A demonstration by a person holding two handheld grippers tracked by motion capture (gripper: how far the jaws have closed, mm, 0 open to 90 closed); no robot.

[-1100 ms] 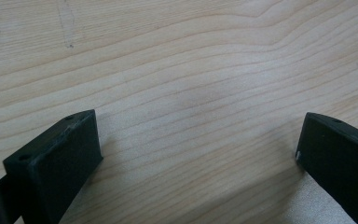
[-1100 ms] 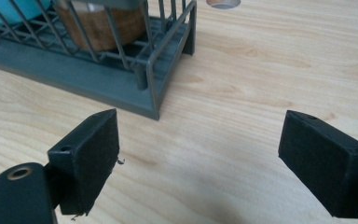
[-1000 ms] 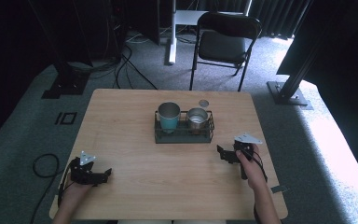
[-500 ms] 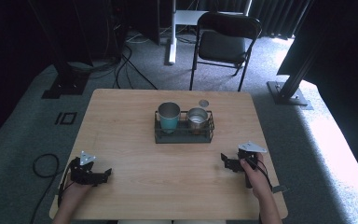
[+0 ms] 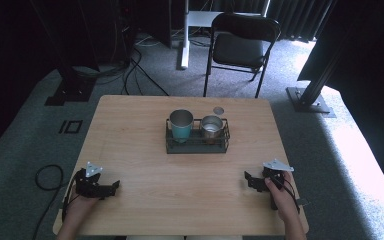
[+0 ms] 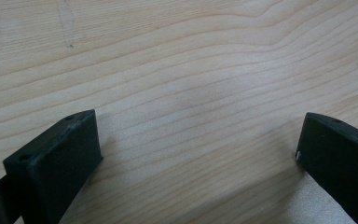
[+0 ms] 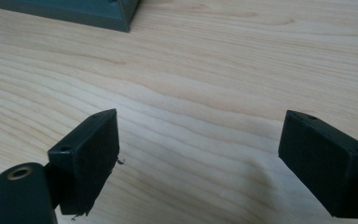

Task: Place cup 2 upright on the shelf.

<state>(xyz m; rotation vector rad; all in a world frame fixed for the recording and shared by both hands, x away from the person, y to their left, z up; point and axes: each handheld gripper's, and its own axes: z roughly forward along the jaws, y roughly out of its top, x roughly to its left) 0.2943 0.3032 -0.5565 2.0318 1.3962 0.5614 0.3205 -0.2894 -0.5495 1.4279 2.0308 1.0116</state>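
Wire rack (image 5: 197,145) with 2 cups sits at 12 o'clock on the table (image 5: 145,125); left gripper (image 5: 111,187) at 8 and right gripper (image 5: 250,180) at 4 rest released, well apart from it.

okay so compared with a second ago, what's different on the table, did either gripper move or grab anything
The right gripper drew back toward the person and the table's near edge, jaws open and empty. The left gripper stayed put, also open. The teal cup and metal cup stayed in the wire basket.
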